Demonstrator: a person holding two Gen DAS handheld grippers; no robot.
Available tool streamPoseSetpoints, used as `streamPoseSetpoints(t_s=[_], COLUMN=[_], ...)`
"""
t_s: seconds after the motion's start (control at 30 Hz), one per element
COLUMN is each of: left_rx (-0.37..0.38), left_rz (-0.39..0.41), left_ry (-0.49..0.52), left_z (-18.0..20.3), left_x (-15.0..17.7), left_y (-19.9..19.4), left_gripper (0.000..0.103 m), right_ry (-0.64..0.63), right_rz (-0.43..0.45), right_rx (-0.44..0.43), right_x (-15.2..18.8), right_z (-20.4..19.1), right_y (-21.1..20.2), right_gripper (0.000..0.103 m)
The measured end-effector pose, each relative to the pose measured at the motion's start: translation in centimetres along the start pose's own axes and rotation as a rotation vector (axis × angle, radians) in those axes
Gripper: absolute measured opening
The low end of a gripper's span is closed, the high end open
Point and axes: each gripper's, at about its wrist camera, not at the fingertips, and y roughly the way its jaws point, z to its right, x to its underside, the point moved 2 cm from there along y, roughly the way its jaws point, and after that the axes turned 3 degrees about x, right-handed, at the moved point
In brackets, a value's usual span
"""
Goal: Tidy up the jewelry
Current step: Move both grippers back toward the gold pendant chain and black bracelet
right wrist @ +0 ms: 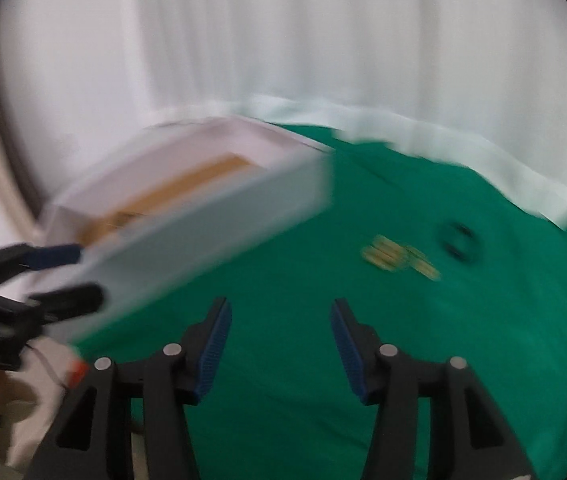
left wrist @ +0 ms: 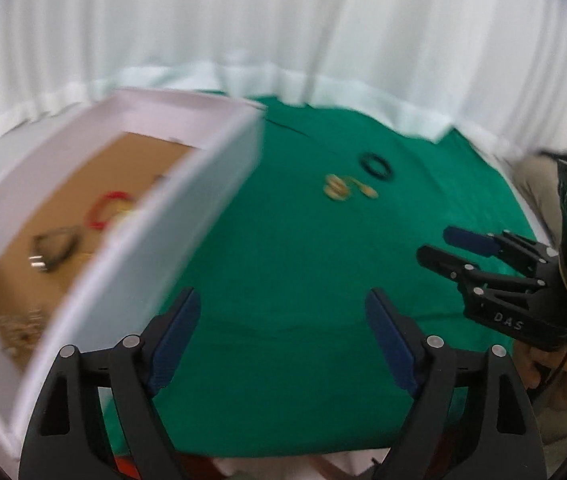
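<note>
A white box (left wrist: pixel 187 184) with a brown floor stands on the left of the green cloth (left wrist: pixel 283 240). Inside it lie a red bangle (left wrist: pixel 101 210), a dark bracelet (left wrist: pixel 55 246) and blurred gold pieces (left wrist: pixel 23 328). Out on the cloth sit a small heap of gold jewelry (left wrist: pixel 341 188) and a black ring (left wrist: pixel 375 166). My left gripper (left wrist: pixel 283 296) stands open over bare cloth, just right of the box wall. My right gripper (right wrist: pixel 280 304) is open too, nothing between its pads, with the gold heap (right wrist: pixel 395 258) and black ring (right wrist: pixel 459 240) ahead to its right.
A white curtain (left wrist: pixel 283 32) hangs behind the table, and white fabric borders the cloth's far edge. A hand (left wrist: pixel 543 364) holds the right gripper (left wrist: pixel 437 245) at the cloth's right side. The left gripper (right wrist: pixel 83 276) shows beside the box (right wrist: pixel 211 232). Both views are motion-blurred.
</note>
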Motion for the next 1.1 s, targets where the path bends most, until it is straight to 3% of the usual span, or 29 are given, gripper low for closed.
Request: streamPoseSetpoints(t_s=[0.2,0.4,0.53,0.73,0.93,1.1], left_rx=[-0.002,-0.053,-0.096,-0.143,-0.085,-0.078], left_rz=[-0.040,-0.123,-0.152,-0.137,-0.157,-0.148], left_ry=[0.122,0.169,0.196,0.213,0.113,0.130], left_z=[4.9,6.5,6.7,6.7,5.4,5.5], left_x=[0.9,2.3,2.9,3.6,3.7,3.8], left_y=[6.3,11.2,12.6,13.0,13.5,13.7], left_gripper=[0.086,0.086,0.087,0.102,0.103,0.103], right_ry=[0.161,0.219,0.226,0.224,0.226,0.221], right_rz=[-0.052,-0.101,-0.101,-0.106,-0.122,-0.136], right_rx=[0.203,0.305,0.333,0.367,0.395,0.408], right_x=[5.6,7.4,7.7,7.8,7.9,8.2], right_z=[7.8,10.7,11.0,11.5,11.9,11.8], right_y=[-0.2,0.7,1.2,1.4,1.9,2.4], right_gripper=[0.053,0.053,0.053,0.053,0.053,0.053])
